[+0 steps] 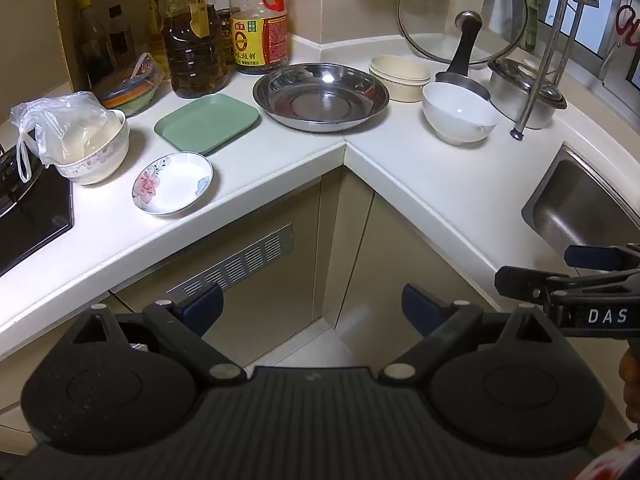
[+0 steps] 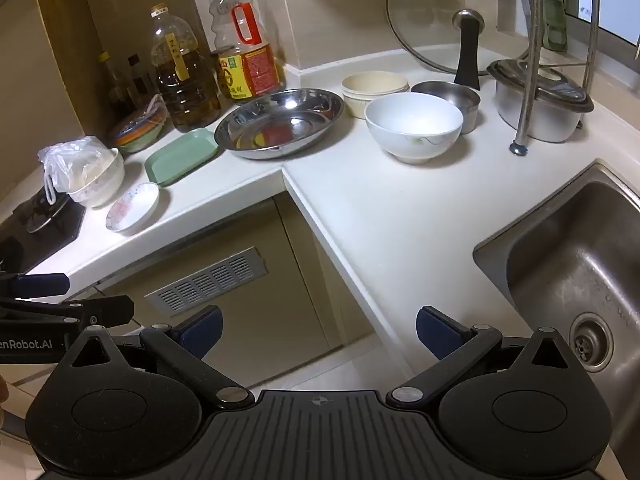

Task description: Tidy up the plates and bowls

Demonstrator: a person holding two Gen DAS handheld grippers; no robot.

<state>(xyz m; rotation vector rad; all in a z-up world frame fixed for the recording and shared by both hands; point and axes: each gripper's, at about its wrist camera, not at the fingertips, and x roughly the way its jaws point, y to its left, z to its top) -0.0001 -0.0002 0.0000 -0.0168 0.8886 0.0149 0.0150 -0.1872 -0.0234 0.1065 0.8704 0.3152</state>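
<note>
On the white corner counter (image 1: pixel 420 168) stand a steel plate (image 1: pixel 321 96), a green rectangular tray (image 1: pixel 207 122), a small flowered saucer (image 1: pixel 173 183), a white bowl (image 1: pixel 460 112) and stacked cream bowls (image 1: pixel 399 77). The right wrist view shows the steel plate (image 2: pixel 280 122), white bowl (image 2: pixel 413 126), cream bowls (image 2: pixel 374 89), tray (image 2: pixel 182 155) and saucer (image 2: pixel 133 207). My left gripper (image 1: pixel 312 308) is open and empty, held in front of the cabinet below the counter. My right gripper (image 2: pixel 319 330) is open and empty, low by the counter edge.
A flowered bowl with a plastic bag (image 1: pixel 90 148) sits by the stove (image 1: pixel 28 208). Oil and sauce bottles (image 1: pixel 194 40) line the back wall. A glass lid (image 1: pixel 460 12), small saucepan (image 2: pixel 448 100) and lidded steel pot (image 2: pixel 540 100) stand behind. The sink (image 2: pixel 576 264) is at right.
</note>
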